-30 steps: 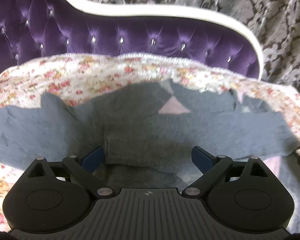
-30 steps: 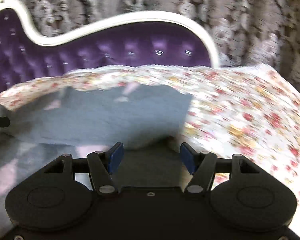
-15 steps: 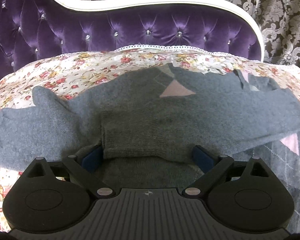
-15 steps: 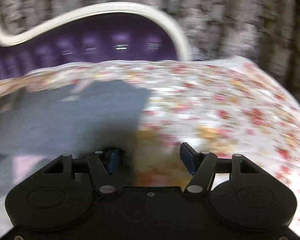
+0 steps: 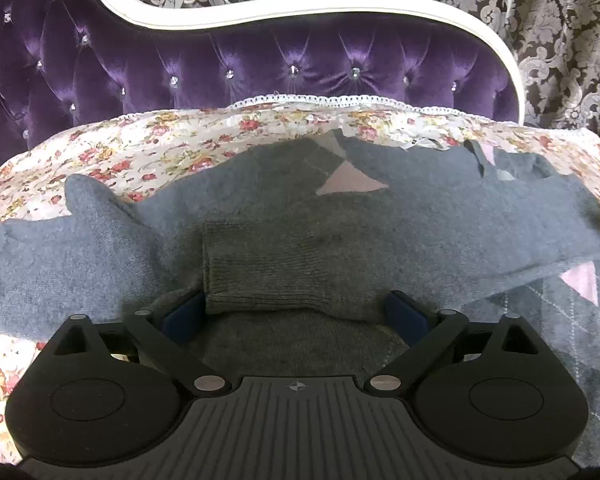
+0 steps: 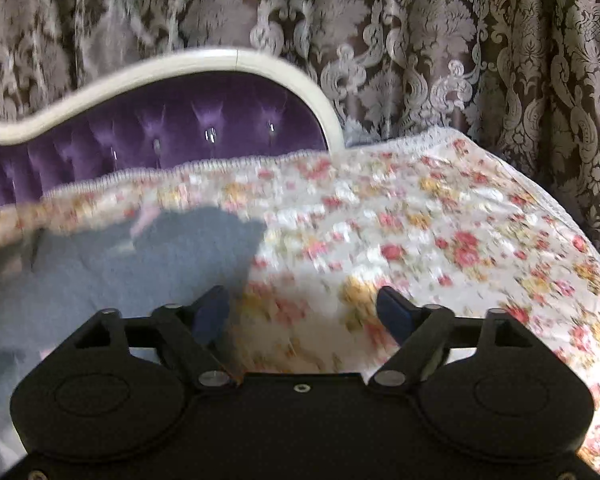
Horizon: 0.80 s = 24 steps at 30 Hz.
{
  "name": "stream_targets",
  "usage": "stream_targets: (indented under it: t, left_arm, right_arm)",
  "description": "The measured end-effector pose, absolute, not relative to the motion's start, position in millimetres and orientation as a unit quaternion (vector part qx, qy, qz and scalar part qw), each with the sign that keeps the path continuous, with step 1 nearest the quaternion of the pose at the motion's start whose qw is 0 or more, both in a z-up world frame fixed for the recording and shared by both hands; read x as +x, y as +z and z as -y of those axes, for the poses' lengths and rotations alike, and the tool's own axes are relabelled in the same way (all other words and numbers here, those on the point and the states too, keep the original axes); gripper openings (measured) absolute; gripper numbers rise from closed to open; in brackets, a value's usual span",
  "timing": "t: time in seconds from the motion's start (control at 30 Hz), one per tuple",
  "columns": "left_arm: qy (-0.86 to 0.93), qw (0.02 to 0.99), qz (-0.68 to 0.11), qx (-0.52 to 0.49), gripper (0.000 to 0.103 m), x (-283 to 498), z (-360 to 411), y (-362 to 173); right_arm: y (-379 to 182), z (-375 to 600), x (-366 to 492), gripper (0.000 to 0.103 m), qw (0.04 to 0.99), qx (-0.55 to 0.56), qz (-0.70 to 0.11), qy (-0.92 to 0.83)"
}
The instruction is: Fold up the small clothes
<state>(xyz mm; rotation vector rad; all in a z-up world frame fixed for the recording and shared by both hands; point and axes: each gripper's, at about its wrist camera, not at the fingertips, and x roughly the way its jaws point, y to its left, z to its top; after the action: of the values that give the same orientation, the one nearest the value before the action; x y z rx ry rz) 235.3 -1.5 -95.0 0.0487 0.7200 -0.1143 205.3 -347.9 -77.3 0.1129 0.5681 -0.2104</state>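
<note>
My left claw (image 5: 296, 314) sits with its jaws spread wide, the ribbed cuff (image 5: 260, 268) of the grey sweater (image 5: 420, 224) lying between them but not pinched, the rest of the sweater spread ahead across the flowered bedspread (image 5: 160, 148). My right claw (image 6: 300, 312) is also spread apart and holds nothing; only bedspread lies between its jaws, the sweater off to its left.

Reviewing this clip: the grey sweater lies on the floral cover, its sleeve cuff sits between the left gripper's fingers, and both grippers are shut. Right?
Not quite: both grippers are open. The left wrist view shows the left gripper spread around the sleeve cuff of the grey sweater on the floral cover; the right wrist view shows the right gripper open, over the cover.
</note>
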Motion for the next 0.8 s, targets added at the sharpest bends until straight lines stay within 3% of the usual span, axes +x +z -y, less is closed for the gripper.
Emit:
stream_targets:
  t: [0.1,0.13,0.17,0.2,0.47,0.5,0.57,0.73,0.8]
  left_arm:
    - [-0.057,0.936,-0.348,0.022,0.098,235,0,-96]
    - [-0.057,0.936,-0.347,0.022,0.098,235,0,-96]
    - [-0.058,0.936,-0.345,0.024,0.098,235,-1,-96]
    - [-0.058,0.937,-0.345,0.024,0.098,235,-1,-96]
    - [-0.058,0.939,-0.338,0.024,0.098,233,-1,-97]
    - [-0.058,0.939,-0.338,0.024,0.098,233,-1,-97]
    - [-0.059,0.939,-0.338,0.024,0.098,233,-1,-97]
    - [-0.059,0.939,-0.338,0.022,0.098,233,-1,-97]
    - [-0.058,0.939,-0.339,0.023,0.098,233,-1,-97]
  right_arm:
    - [-76,353,233,0.084,0.950,0.086,-0.291,-0.071]
    - [-78,354,244,0.076,0.948,0.093,-0.298,-0.056]
    - [-81,355,256,0.059,0.946,0.097,-0.307,-0.045]
    - [-85,355,267,0.051,0.942,0.101,-0.317,-0.038]
    - [-110,371,309,0.053,0.927,0.172,-0.332,-0.029]
    - [-111,371,310,0.046,0.927,0.173,-0.332,-0.026]
    - [-109,365,313,0.012,0.927,0.155,-0.340,-0.010]
    - [-106,352,314,0.011,0.934,0.062,-0.344,-0.070]
    - [-108,352,314,0.019,0.936,0.058,-0.340,-0.066]
